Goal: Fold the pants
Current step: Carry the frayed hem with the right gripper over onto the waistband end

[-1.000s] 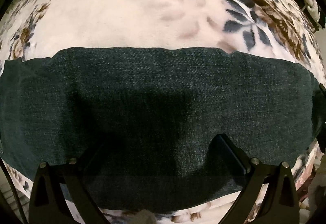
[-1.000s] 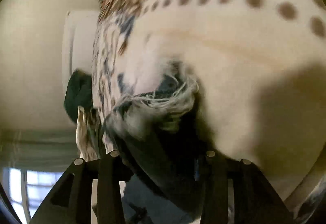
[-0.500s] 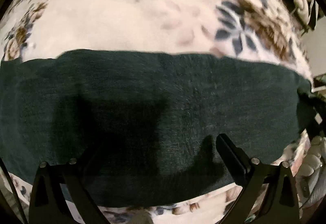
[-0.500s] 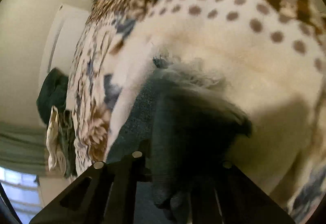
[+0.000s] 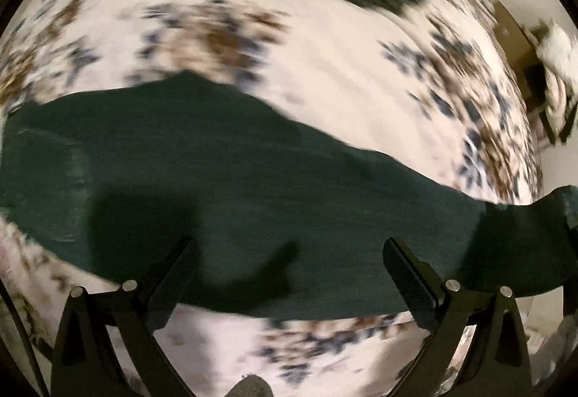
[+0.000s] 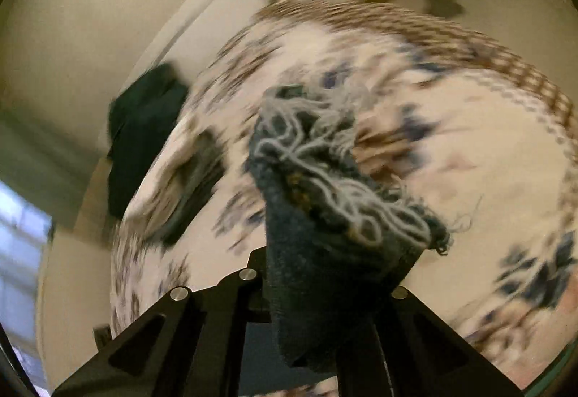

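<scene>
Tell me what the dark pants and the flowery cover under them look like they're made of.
Pants: likely dark denim, matte, coarse weave, pale frayed threads at the hem. Cover: seems a soft, plush printed blanket, no sheen, though blur hides its texture.

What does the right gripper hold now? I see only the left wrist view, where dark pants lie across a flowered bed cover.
Observer: The right gripper is shut on the frayed hem of the pants, lifted above the bed cover.
Operator: Is there other clothing near that end?
Observer: Yes, another dark garment hangs at the far edge of the bed.
Operator: Is the floor visible there?
Observer: No floor, but a bright window shows at the lower left.
</scene>
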`<state>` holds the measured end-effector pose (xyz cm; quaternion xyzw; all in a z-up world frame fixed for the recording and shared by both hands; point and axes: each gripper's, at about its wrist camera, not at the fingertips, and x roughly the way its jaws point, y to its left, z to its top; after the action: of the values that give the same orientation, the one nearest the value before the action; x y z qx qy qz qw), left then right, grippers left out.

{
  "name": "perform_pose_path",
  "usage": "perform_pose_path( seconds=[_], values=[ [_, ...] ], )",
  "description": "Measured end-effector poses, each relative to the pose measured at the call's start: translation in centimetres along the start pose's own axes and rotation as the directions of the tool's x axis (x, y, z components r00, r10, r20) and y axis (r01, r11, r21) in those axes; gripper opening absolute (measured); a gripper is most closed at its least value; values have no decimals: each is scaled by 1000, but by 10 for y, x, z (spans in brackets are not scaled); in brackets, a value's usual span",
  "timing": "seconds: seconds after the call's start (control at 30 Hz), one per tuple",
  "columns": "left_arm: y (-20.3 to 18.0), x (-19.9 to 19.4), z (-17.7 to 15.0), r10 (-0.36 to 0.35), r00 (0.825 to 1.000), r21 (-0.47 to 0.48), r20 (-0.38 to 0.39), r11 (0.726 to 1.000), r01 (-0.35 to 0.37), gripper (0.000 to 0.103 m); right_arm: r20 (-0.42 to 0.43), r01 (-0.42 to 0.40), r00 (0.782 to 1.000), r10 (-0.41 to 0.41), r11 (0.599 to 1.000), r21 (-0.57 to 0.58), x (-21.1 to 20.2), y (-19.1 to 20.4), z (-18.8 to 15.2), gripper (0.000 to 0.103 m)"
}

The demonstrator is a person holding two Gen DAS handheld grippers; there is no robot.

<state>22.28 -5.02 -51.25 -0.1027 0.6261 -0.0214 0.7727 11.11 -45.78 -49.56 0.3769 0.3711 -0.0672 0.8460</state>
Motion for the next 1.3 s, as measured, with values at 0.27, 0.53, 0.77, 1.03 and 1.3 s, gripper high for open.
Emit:
perform_pose_path(
  seconds=[0.27, 0.53, 0.77, 1.03, 1.3],
  values=[
    [114, -36, -1, 77, 996, -88, 54, 993, -72, 103, -235, -73, 972, -19, 924, -376, 118, 171, -163, 7],
    [189, -34, -12, 93, 994, -127, 57, 988, -85, 103, -471, -103, 858, -202, 832, -545, 199, 217, -259, 60],
    [162, -22, 8, -90, 995, -101, 49, 990, 95, 103, -566, -196, 824, -9, 933, -301, 132, 190, -204, 91],
    [87, 50, 27, -102, 992, 53, -70, 993, 106, 103, -462, 175, 843, -277, 952, -252, 110, 79, -150, 91],
    [70, 65, 17, 75, 997, 90, -28, 993, -72, 103, -507, 261, 774, -379, 921, -290, 142, 47, -158, 92]
  ],
)
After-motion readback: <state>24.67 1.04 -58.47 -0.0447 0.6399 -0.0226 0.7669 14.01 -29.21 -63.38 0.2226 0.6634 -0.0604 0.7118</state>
